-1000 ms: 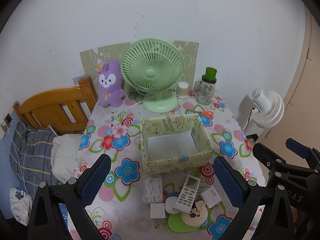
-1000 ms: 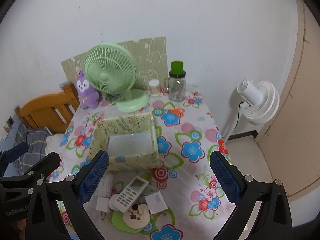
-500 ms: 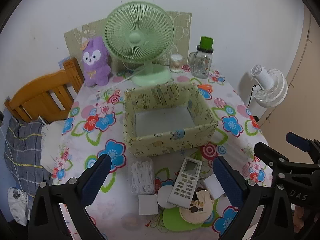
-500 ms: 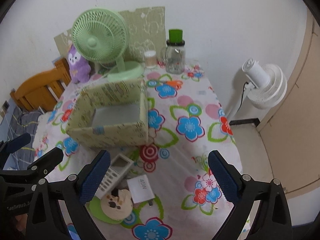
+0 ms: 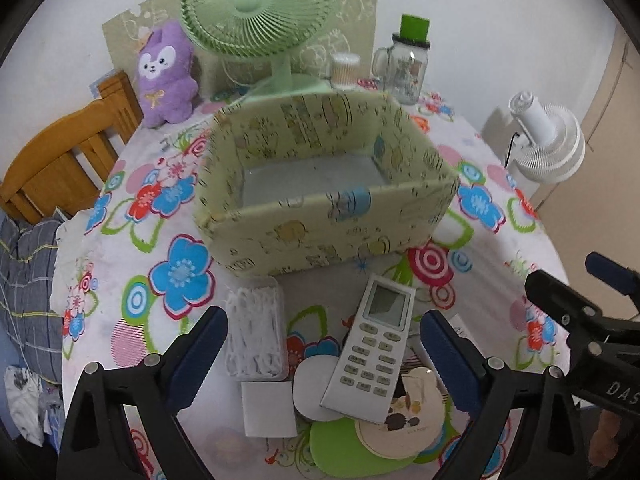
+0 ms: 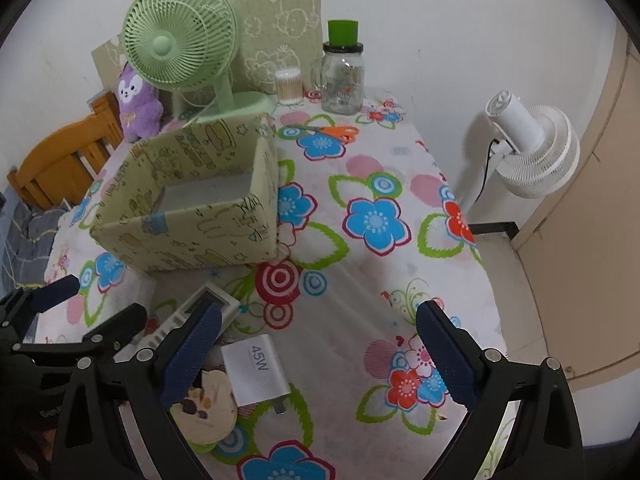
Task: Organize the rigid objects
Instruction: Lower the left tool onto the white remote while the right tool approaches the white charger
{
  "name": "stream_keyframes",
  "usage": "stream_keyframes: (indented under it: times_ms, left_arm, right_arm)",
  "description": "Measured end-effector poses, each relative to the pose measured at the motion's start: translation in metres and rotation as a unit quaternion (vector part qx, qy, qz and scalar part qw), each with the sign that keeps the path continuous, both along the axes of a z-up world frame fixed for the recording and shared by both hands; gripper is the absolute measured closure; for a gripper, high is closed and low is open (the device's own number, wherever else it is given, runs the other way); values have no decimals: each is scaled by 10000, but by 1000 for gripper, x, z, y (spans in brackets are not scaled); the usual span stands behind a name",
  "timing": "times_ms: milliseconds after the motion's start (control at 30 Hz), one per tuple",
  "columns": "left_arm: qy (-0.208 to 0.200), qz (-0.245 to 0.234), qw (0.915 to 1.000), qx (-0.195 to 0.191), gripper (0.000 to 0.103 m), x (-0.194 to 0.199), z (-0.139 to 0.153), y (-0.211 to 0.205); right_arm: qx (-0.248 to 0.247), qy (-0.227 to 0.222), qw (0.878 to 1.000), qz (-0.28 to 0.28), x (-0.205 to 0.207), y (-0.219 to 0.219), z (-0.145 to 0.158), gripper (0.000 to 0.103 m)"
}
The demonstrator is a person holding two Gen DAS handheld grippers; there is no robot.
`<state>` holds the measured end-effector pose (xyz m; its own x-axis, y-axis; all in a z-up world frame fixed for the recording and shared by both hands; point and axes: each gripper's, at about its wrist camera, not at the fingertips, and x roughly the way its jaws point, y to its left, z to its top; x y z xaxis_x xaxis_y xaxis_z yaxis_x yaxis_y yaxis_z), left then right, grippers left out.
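Observation:
An empty pale-green patterned box stands mid-table; it also shows in the right wrist view. In front of it lie a white remote, a clear case of white picks, a white square block, a white disc, a round cream item on a green disc, and a white 45W charger. My left gripper is open, just above the remote and case. My right gripper is open over bare cloth right of the charger.
A green desk fan, a purple plush, a cotton-swab jar and a glass jar with green lid stand at the back. Orange scissors lie behind the box. A white floor fan stands right, a wooden headboard left.
Both grippers have moved forward and down toward the table; the box and the pile of small items appear larger and closer. Both stay open and nothing was grasped.

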<state>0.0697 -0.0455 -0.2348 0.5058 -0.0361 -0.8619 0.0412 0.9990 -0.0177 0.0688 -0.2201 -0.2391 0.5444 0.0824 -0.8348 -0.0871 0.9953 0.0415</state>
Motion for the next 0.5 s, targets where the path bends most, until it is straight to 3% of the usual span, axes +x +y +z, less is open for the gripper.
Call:
stream_keyframes:
  times_ms: [367,500]
  left_arm:
    - [127,-458,9986,251,6,7,-38,-20]
    - [261,-606,9971,378,17,9,-50,-28]
  right_arm:
    - [85,255,9996,-93,1,-1,-37,4]
    - [60,304,9995,-94,-1,-1,-43,4]
